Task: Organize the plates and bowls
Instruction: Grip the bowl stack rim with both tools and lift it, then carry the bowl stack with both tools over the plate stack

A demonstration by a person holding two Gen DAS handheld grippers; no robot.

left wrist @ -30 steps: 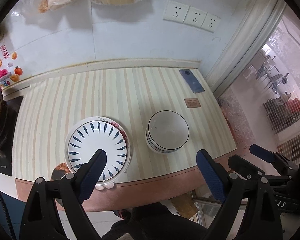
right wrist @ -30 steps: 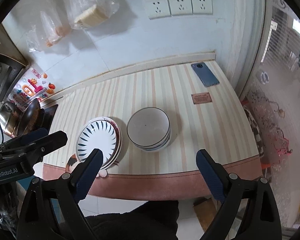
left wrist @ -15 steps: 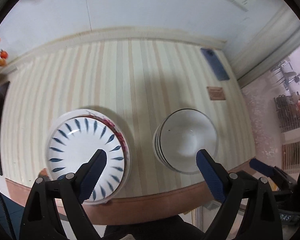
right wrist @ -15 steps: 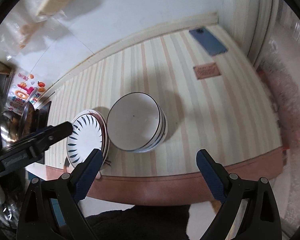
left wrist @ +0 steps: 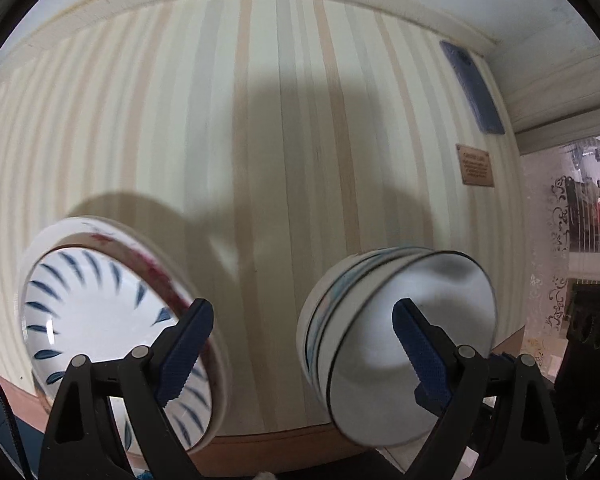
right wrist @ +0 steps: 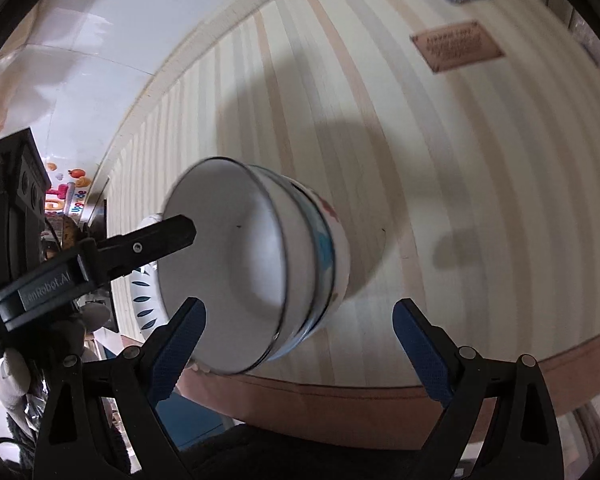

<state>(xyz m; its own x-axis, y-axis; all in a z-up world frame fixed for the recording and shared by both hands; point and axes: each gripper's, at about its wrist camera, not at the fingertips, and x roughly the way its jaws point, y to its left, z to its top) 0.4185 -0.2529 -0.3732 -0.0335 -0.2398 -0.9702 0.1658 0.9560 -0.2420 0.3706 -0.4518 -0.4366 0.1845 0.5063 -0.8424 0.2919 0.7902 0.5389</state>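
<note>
Bowls first, since that's where both your grippers are pointed. The bowl stack (right wrist: 260, 264) sits near the front edge of the striped counter (left wrist: 280, 120), with the plate stack (left wrist: 100, 312) just beside it on its left, the two apart, a strip of bare counter between them.

From your right gripper (right wrist: 296, 344), the bowls lie dead ahead and a touch left: the left pad overlaps the near rim in that view while the right pad stands well clear over bare counter. From your left gripper (left wrist: 304, 348), the gap between the stacks is what's centred, so one pad sits over the plates and the other over the top bowl's rim. In the right wrist view, a left-gripper finger reaches the far rim of the top bowl, though I can't tell if it's touching.

No long axis to worry about, everything's round; what matters is catching a rim wall between the pads.

Both sets of jaws are wide apart and holding nothing.

My guess is the right hand is better lined up for the bowls and the left for the plates. Shift right a bit so one pad drops inside the bowl. Stacked ceramic is slippery, so pinch only the top rim or the whole stack may tilt.
</note>
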